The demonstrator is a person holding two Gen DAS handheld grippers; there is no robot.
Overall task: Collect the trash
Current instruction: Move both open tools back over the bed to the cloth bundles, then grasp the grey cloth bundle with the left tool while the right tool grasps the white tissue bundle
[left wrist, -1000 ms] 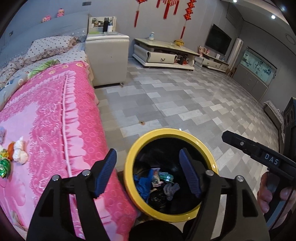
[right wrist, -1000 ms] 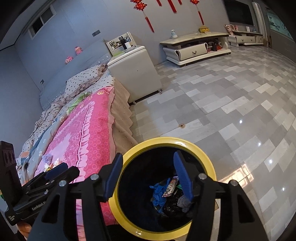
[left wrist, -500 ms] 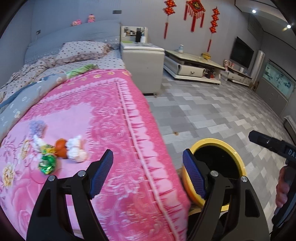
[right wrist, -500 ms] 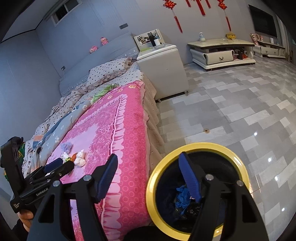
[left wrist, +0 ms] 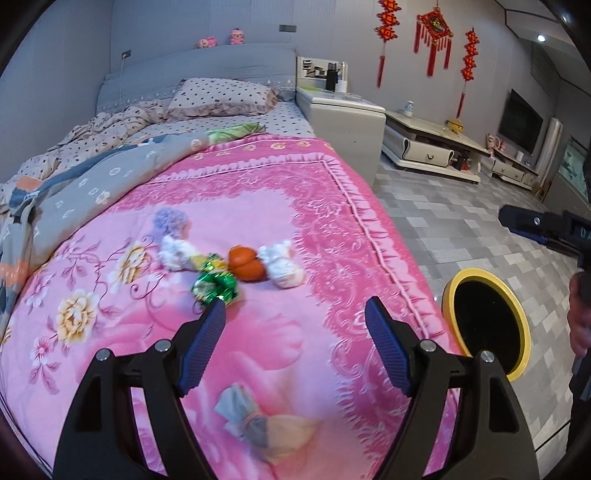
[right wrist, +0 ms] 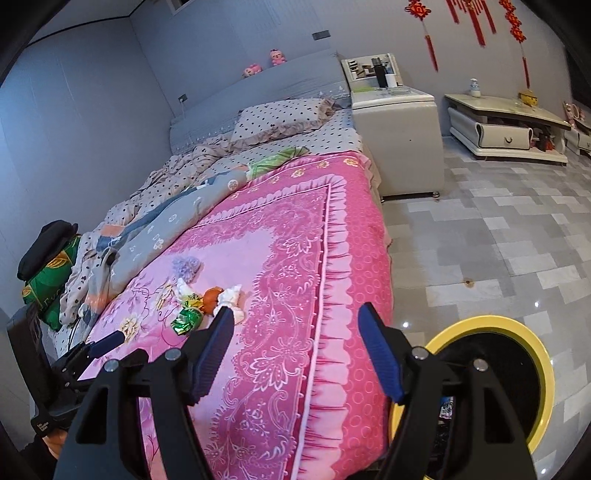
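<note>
Left gripper (left wrist: 295, 343) at bottom centre of the left wrist view, jaws spread wide, nothing between them, hovering over the pink bedspread (left wrist: 258, 206). Just below and between its fingers, bottom centre: a blurred grey and beige wad (left wrist: 258, 424) lying on the spread. Further up, mid-frame, a cluster of litter in a row: green foil wrapper (left wrist: 215, 288) nearest, just past the left finger tip; orange peel-like piece (left wrist: 245, 264) touching a white crumpled tissue (left wrist: 280, 264) on its right; another white tissue (left wrist: 175, 253) to the left; purple fluffy ball (left wrist: 171, 221) behind that.

Yellow-rimmed black trash bin (left wrist: 484, 325) on the floor, right of the bed edge, lower right of frame. Right gripper (left wrist: 539, 225) visible at the right edge, above the bin.

Right wrist view: right gripper (right wrist: 295, 350) bottom centre, jaws wide apart and empty, over the bed's frilled edge. Bin (right wrist: 517, 336) lower right, touching or just beside the bedspread skirt; some scraps visible inside. Left gripper (right wrist: 99, 345) lower left, over the spread. Same litter cluster mid-left: green wrapper (right wrist: 186, 317), orange piece (right wrist: 211, 297), tissue (right wrist: 231, 295), purple ball (right wrist: 186, 265).

Far: rumpled grey and dotted bedding (left wrist: 92, 173), polka-dot pillow (left wrist: 221, 98), white nightstand (left wrist: 343, 125), TV cabinet (left wrist: 428, 147), red hanging ornaments (left wrist: 432, 33) on the wall, upper right.
</note>
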